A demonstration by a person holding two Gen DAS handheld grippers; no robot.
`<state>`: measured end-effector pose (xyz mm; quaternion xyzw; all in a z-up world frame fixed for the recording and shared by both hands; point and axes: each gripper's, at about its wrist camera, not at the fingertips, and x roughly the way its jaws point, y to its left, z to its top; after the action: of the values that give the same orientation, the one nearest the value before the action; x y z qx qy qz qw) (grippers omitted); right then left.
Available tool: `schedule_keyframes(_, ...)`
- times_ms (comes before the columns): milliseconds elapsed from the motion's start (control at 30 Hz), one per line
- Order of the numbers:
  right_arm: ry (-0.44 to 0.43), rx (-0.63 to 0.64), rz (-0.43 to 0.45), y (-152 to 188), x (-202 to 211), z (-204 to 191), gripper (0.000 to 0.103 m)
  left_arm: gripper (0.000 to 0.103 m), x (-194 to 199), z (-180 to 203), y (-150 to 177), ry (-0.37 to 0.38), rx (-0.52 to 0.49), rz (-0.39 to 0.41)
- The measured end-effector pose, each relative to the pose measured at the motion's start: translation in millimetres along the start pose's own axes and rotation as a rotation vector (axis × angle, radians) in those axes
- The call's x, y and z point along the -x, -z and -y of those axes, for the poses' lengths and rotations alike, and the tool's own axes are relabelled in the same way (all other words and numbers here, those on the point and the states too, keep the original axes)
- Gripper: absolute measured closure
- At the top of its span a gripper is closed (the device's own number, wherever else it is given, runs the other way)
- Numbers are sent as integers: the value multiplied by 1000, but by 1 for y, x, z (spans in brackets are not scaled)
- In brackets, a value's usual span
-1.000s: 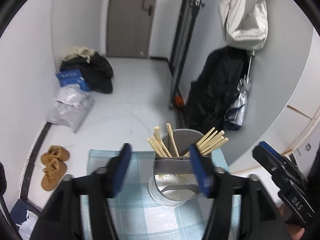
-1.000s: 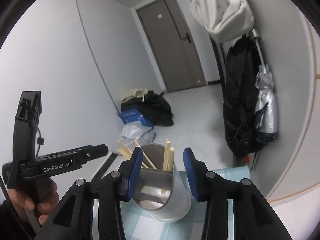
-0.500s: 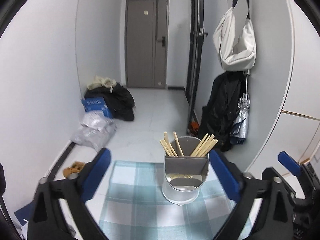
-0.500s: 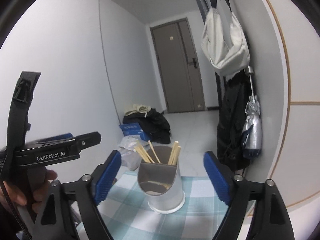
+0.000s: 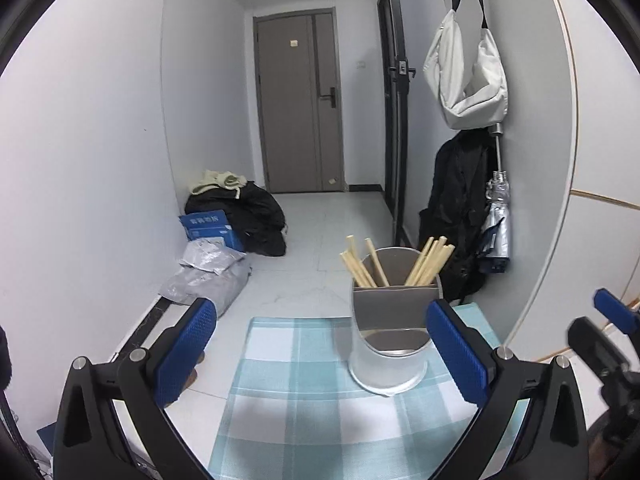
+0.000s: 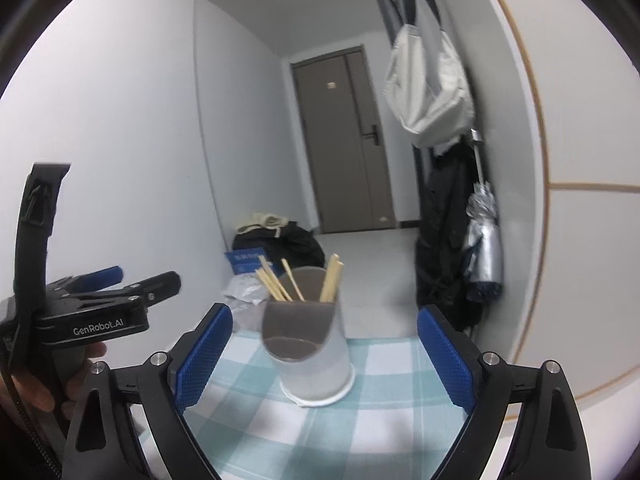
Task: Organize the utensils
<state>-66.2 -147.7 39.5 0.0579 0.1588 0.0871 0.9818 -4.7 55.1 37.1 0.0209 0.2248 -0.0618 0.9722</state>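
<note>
A metal utensil holder [image 5: 390, 344] stands upright on the blue checked tablecloth [image 5: 304, 412], with several wooden chopsticks [image 5: 362, 266] in its two back compartments. It also shows in the right wrist view [image 6: 310, 350], with the chopsticks [image 6: 276, 284] in it. My left gripper [image 5: 320, 344] is open and empty, a little back from the holder. My right gripper [image 6: 324, 354] is open and empty, with the holder between its fingers' lines of sight but further off. The left gripper's body [image 6: 92, 312] shows at the left of the right wrist view.
The small table's cloth [image 6: 360, 420] ends just behind the holder, with floor beyond. A wall [image 5: 532, 200] with a hanging white bag [image 5: 468, 76], black coat and folded umbrella stands close on the right. Bags and a blue box [image 5: 210, 228] lie on the floor at left.
Both grippers have opened wide and drawn back and up from the holder. The views have tilted up towards the door. The holder stays on the cloth.
</note>
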Motion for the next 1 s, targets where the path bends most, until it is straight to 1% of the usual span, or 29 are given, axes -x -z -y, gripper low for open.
schedule_keyframes(100,1,5,1,3,1,0,8,1,0,-2,7,-9,4,13)
schedule_keyframes(233,4,9,0,6,1,1,8,1,-2,-2,11,-11,13,10)
schedule_keyframes(400,10,-30,-20,9,1,9,8,1,1,3,13,5,-1,19)
schedule_keyframes(500,19,-29,-27,10,0,11,8,1,-1,-1,13,30,24,2)
schedule_keyframes(567,23,-28,-29,11,0,11,8,1,-1,-3,13,9,29,0)
schedule_keyframes(667,20,-33,-36,12,0,12,8,1,0,-2,15,-1,27,5)
schedule_keyframes(833,25,-47,-31,12,3,14,8,1,-2,-3,16,-2,41,-8)
schedule_keyframes(1000,29,-50,-35,12,5,16,8,1,-2,-2,18,-18,47,1)
